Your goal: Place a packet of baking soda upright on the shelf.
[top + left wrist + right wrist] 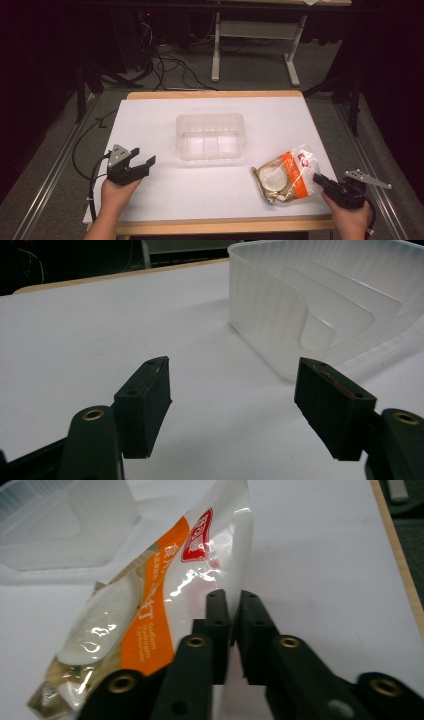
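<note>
A clear snack bag (287,176) with an orange band and a red logo lies at the right front of the white table; it holds pale round pieces. My right gripper (318,178) is shut on the bag's clear edge, and in the right gripper view the bag (150,605) is tilted up between the closed jaws (232,610). A translucent plastic tub (210,136) stands empty at the table's middle. My left gripper (142,157) hovers open at the left front, pointing toward the tub (320,295), nothing between its fingers (145,400).
The white tabletop (150,115) has a wooden edge. Cables trail off the left side onto the floor. A white desk frame (255,35) stands behind the table. Metal rails run along both sides.
</note>
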Motion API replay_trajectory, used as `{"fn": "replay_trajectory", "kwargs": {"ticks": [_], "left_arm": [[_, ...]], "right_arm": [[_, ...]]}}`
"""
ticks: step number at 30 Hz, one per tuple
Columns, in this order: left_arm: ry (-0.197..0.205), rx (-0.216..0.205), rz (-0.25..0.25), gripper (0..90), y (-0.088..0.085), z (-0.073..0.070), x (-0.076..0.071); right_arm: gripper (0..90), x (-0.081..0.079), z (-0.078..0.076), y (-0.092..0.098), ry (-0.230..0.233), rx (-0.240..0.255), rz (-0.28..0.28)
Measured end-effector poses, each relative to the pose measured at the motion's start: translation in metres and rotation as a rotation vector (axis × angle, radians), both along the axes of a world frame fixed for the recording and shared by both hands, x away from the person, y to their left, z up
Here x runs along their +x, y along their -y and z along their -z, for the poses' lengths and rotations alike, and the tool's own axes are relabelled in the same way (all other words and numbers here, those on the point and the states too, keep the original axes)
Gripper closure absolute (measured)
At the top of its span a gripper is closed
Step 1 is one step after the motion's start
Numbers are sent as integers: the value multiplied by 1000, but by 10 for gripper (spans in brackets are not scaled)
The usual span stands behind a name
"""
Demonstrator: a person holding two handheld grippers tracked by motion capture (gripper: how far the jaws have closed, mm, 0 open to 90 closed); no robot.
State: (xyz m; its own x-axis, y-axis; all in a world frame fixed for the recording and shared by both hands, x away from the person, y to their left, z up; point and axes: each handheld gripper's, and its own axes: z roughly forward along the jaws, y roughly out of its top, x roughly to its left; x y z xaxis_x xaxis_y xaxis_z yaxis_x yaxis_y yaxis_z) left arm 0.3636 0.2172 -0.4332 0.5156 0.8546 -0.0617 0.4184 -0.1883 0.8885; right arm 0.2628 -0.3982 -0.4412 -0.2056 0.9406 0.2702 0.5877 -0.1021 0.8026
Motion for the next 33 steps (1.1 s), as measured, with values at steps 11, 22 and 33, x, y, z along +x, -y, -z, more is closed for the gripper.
{"fn": "replay_trajectory", "kwargs": {"ticks": [11, 22, 33], "left_arm": [[9, 12, 4, 304, 2, 1, 0], [25, 3, 28, 296, 3, 0, -2], [86, -17, 62, 282, 5, -3, -7]], "right_arm": [[900, -12, -43, -39, 216, -44, -127], [900, -7, -76, -73, 335, -141, -183], [900, 12, -100, -76, 416, -182, -109]]}}
